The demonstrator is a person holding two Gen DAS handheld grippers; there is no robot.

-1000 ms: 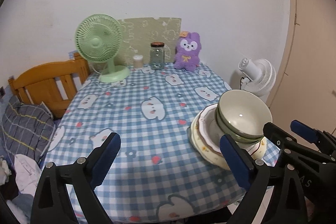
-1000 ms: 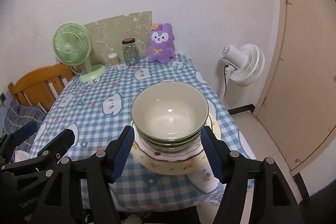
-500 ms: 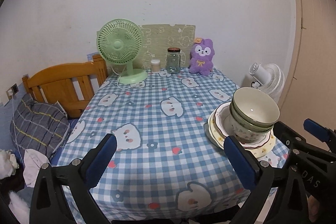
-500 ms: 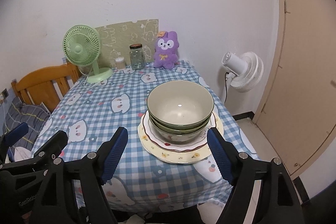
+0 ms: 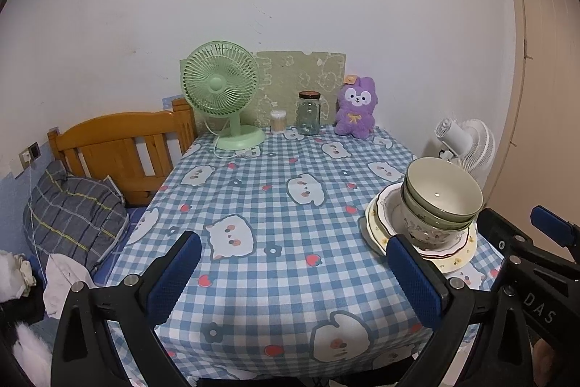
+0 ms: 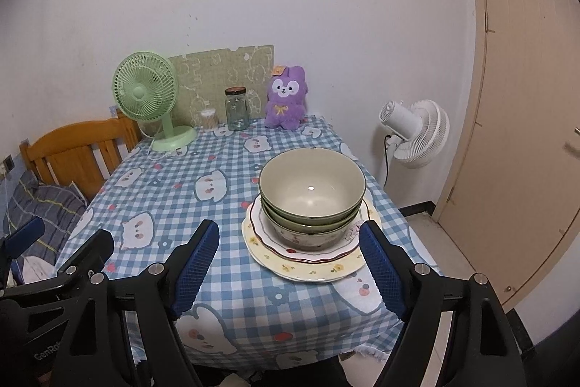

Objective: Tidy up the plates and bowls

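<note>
Both hand-held grippers, left and right, gape empty, jaws just widened, above the checked desk; stacked bowls sit on plates near its right edge, white wall behind.

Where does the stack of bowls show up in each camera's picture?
Left wrist view: the stack of bowls sits at the right edge, on plates, just beyond the gripper's right finger.
Right wrist view: the stack of bowls sits at centre, slightly right, on the plates.
Shared landmark: the purple plush bunny at the table's far end.
</note>
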